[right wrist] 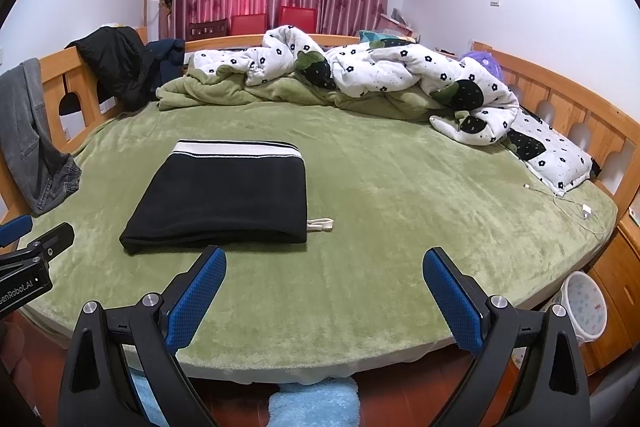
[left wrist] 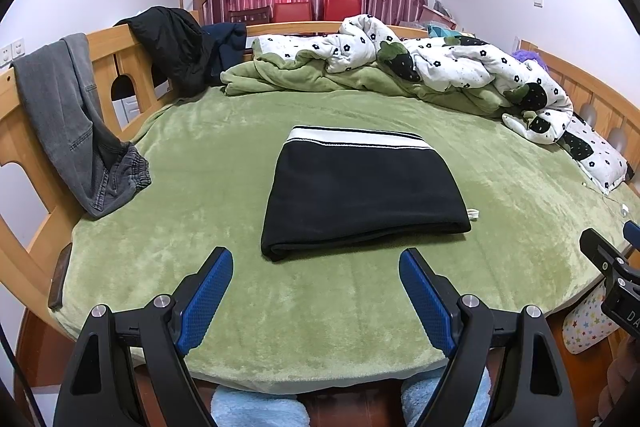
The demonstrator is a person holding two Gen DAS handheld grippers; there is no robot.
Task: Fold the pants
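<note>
The left claw point(left wrist: 316, 261) hangs over the near edge of the bed, its blue-padded fingers point(left wrist: 208, 291) spread wide apart with nothing between them. The right claw point(right wrist: 325, 259) sits beside it, to the right, its jaws likewise apart and empty; only green blanket shows in the gap.

Just beyond the left claw's tips, and to the far left of the right claw, lie the pants point(left wrist: 360, 195). They are folded into a flat, thick, roughly rectangular bundle of black fabric, the folded edge toward the near side showing layered cloth. Along the far edge runs a broad white waistband point(left wrist: 360, 139) bordered with thin black stripes. A short white drawstring end point(right wrist: 320, 225) pokes out from the bundle's near right corner onto the bed. Neither claw touches the bundle.

The bundle rests on the plush green blanket point(left wrist: 500, 207) covering the bed, near its middle. At the far side a white quilt point(right wrist: 400, 71) with black flowers is heaped up. On the left, grey jeans point(left wrist: 76, 123) hang over the wooden bed rail point(left wrist: 108, 47), their waist end resting on the blanket, and a black jacket point(left wrist: 172, 43) is draped farther along it.
</note>
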